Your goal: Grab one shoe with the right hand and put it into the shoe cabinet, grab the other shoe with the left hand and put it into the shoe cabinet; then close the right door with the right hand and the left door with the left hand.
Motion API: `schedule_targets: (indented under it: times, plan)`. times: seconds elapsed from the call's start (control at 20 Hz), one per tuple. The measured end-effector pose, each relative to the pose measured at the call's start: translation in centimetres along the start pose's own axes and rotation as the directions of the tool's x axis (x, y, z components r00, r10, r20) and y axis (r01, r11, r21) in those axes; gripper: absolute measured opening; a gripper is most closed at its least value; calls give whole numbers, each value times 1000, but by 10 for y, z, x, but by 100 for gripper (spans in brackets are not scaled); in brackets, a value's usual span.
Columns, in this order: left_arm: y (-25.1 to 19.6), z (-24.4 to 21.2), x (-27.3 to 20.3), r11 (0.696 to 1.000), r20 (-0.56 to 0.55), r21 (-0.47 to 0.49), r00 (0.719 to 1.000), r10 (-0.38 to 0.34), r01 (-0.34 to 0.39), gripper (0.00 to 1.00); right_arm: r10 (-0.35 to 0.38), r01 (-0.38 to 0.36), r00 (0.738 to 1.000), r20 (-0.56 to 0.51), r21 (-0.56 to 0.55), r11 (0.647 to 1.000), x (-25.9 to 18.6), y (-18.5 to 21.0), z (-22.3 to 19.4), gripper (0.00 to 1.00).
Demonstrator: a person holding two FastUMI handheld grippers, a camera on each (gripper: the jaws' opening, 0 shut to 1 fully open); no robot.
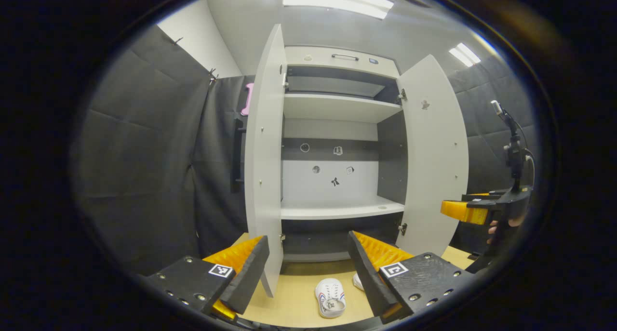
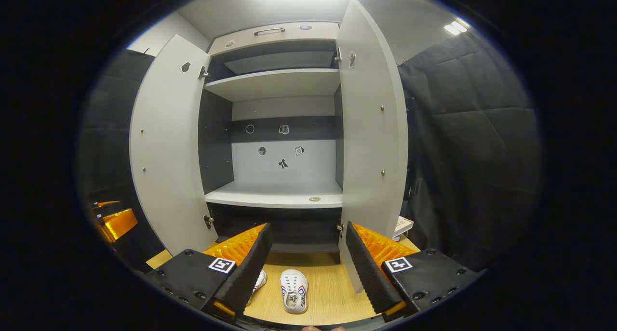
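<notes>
With both white shoes lying on the wooden floor before the open shoe cabinet (image 2: 277, 128), the right tool (image 2: 304, 261), spread and empty, should drop over the nearer shoe (image 2: 294, 297) and pinch its sides, while the left tool (image 1: 308, 268) waits released.

Matt smooth panels on cabinet (image 2: 270, 80); wood-grain floor (image 2: 328, 283); padded matt cloth wall (image 1: 144, 152); smooth shoes (image 2: 294, 297); ribbed foam pads (image 2: 366, 268).
</notes>
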State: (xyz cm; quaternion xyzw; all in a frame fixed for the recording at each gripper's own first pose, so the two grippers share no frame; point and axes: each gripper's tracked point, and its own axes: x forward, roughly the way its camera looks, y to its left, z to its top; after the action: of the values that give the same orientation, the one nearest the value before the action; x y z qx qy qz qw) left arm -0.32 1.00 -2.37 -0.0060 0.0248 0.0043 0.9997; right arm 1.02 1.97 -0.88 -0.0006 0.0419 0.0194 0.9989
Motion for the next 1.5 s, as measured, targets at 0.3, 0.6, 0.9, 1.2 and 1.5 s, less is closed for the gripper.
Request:
schedule_targets:
  times: [0.3, 0.6, 0.9, 1.2, 1.5]
  plan:
    - [-2, -10, -6, 1000, -14, -17, 1000, 0, 0, 92, 24, -24, 999, -47, -7, 1000, 10, 7, -3, 94]
    - [-8, -22, 6, 1000, -50, -13, 999, -6, 5, 94, 56, -57, 992, -110, -8, 998, 39, 22, -17, 96]
    - [-19, -17, 32, 1000, -81, 1, 997, -4, 4, 92, 161, -164, 956, -247, 11, 986, 86, 57, -65, 97]
    - [-39, -11, 58, 1000, -114, 21, 993, -10, 13, 92, 232, -226, 876, -422, 65, 972, 122, 77, -146, 97]
    - [-56, -22, 72, 1000, -171, 9, 985, -4, 5, 93, 305, -260, 737, -603, 163, 952, 135, 89, -242, 97]
